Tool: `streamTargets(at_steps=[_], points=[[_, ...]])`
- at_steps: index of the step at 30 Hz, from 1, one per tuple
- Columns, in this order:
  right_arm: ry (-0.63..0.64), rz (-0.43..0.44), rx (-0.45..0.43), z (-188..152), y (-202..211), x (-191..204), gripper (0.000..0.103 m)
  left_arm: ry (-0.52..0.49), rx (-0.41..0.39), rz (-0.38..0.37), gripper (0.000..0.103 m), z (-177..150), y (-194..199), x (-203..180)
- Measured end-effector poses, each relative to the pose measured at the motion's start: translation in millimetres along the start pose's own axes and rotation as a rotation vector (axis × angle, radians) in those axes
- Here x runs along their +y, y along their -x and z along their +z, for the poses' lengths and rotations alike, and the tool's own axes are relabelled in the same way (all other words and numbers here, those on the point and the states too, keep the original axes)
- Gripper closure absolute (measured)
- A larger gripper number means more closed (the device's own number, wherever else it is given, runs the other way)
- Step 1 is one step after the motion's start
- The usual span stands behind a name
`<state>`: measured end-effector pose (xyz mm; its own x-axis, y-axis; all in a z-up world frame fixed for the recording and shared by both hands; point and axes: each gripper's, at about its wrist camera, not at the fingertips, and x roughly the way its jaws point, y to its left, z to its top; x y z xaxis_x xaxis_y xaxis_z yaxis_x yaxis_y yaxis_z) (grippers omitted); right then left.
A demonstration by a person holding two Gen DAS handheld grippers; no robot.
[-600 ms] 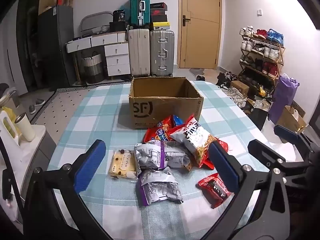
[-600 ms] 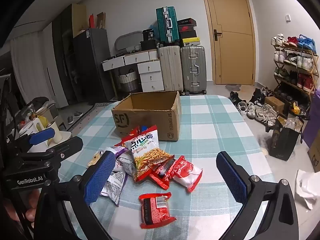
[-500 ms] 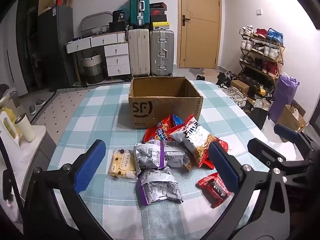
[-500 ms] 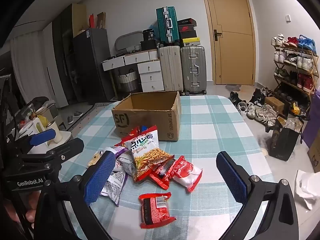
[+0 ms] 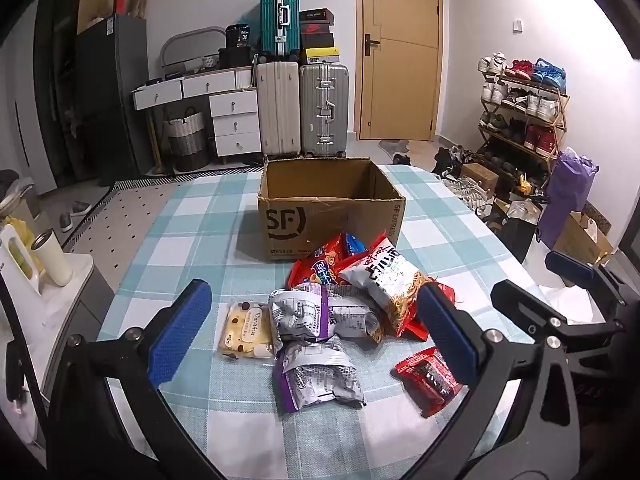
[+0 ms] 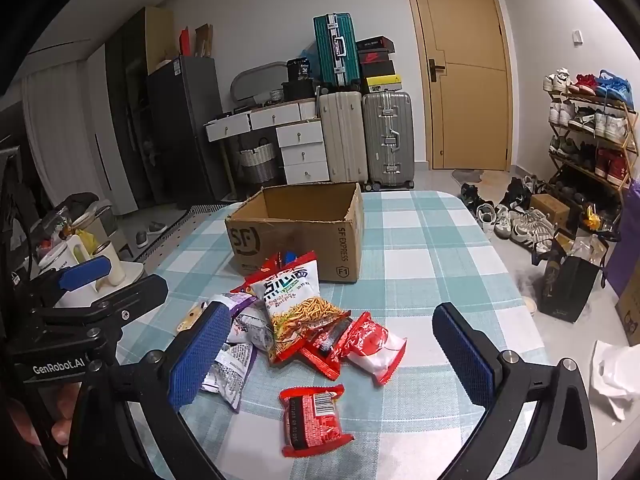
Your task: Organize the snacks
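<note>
Right wrist view showed the hand-held gripper (image 6: 332, 360) spread wide and empty above a small red crinkly foil snack packet (image 6: 315, 420), probably light, soft and slippery, best pinched across its flat middle.

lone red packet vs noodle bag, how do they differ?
The red packet lies apart from the pile, nearest the camera; the noodle bag sits on the pile, overlapping others. The packet is all red and smaller; the bag is mostly white and larger. Both lie flat on the table, ungripped.
</note>
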<state>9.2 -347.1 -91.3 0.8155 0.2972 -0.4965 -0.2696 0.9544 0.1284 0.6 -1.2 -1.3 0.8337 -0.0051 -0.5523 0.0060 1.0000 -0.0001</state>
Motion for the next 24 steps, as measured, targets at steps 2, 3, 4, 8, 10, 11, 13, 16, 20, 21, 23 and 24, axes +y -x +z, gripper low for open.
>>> streamTargets(at_steps=[2,3,4,8,10,11,13,16,20,21,23,24], points=[[0.0,0.002,-0.001,-0.5,-0.2,0.1,0.0,-0.001,-0.003,0.0,0.001,0.0,0.9,-0.7],[0.0,0.002,0.0,-0.4,-0.4,0.5,0.0,-0.002,-0.002,0.001,0.001,0.3,0.5,-1.1],[0.002,0.0,-0.001,-1.5,-2.8,1.4,0.0,-0.001,-0.002,0.0,0.001,0.8,0.9,-1.4],[0.001,0.001,-0.001,-2.0,-1.7,3.1,0.0,0.001,-0.003,-0.001,0.001,0.2,4.1,-1.0],[0.001,0.001,-0.001,-2.4,-1.8,3.6,0.0,0.002,-0.001,0.0,0.001,0.4,3.9,-0.4],[0.001,0.001,-0.001,-2.1,-2.1,3.4,0.0,0.002,-0.002,-0.001,0.001,0.3,3.8,-0.6],[0.001,0.0,0.001,-1.8,-2.3,3.4,0.0,0.002,0.001,-0.002,0.001,0.4,3.6,-0.3],[0.001,0.0,0.002,-2.8,-3.9,3.3,0.0,0.005,0.002,-0.003,0.001,-0.2,5.2,0.7],[0.0,0.001,0.003,-2.9,-4.4,3.8,0.0,0.003,0.001,-0.002,0.001,-0.6,4.5,0.0],[-0.001,0.003,0.003,-2.8,-4.0,3.4,0.0,0.003,0.002,-0.002,0.001,-0.6,4.5,0.1],[-0.001,0.002,0.003,-2.9,-4.2,3.2,0.0,0.003,0.002,-0.002,0.001,-0.8,4.4,-0.3],[-0.002,0.002,0.004,-2.9,-4.2,3.4,0.0,0.004,0.002,-0.002,0.001,-1.0,4.4,-0.3]])
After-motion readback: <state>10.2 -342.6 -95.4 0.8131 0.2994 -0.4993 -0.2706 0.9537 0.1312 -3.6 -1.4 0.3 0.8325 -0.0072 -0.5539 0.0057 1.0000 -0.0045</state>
